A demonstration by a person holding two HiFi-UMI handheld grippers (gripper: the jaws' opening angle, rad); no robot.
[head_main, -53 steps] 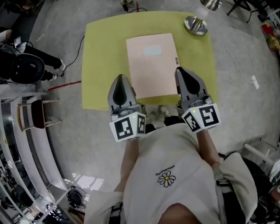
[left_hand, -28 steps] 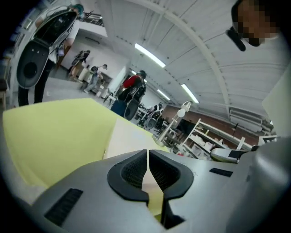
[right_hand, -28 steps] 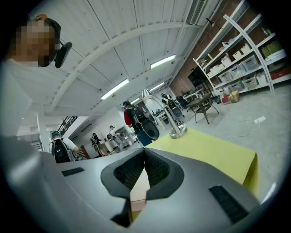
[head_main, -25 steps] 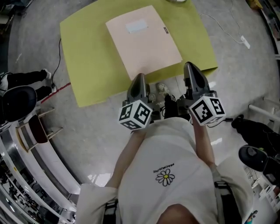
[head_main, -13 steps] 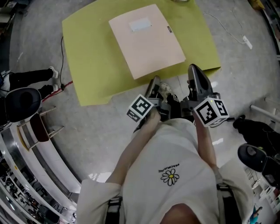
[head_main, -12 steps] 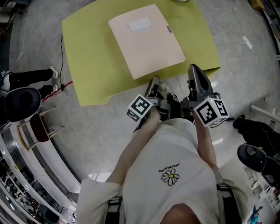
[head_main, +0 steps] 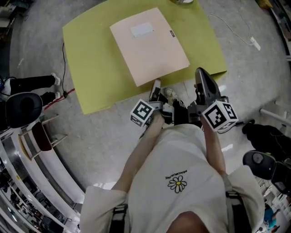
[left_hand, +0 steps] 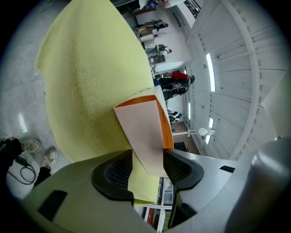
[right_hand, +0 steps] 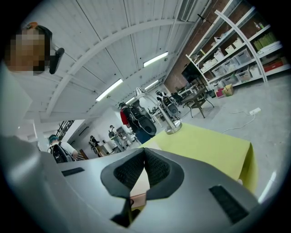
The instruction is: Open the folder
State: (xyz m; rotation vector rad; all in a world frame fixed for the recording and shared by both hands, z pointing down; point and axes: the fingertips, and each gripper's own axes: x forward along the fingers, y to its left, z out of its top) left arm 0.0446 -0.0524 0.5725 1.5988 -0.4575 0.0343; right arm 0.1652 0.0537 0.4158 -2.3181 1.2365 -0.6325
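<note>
A pale pink folder (head_main: 150, 45) lies closed on the yellow table (head_main: 91, 68), with a white label near its far end. My left gripper (head_main: 156, 84) is rolled onto its side at the folder's near corner. In the left gripper view its jaws (left_hand: 148, 159) are opening. The folder's corner (left_hand: 141, 132), orange along its inner edge, sits in the gap, and the pads do not press on it. My right gripper (head_main: 200, 72) hovers just off the table's near edge, right of the folder. Its tips (right_hand: 144, 152) meet, shut on nothing.
A round metal lamp base (head_main: 182, 1) stands at the table's far edge, also seen ahead in the right gripper view (right_hand: 173, 129). A white cable with a plug (head_main: 252, 43) lies on the floor at right. A black chair (head_main: 20, 109) stands at left.
My left gripper has rolled onto its side, dropped to the table's near edge and opened from shut around the folder's near corner. The right gripper has stayed put.
</note>
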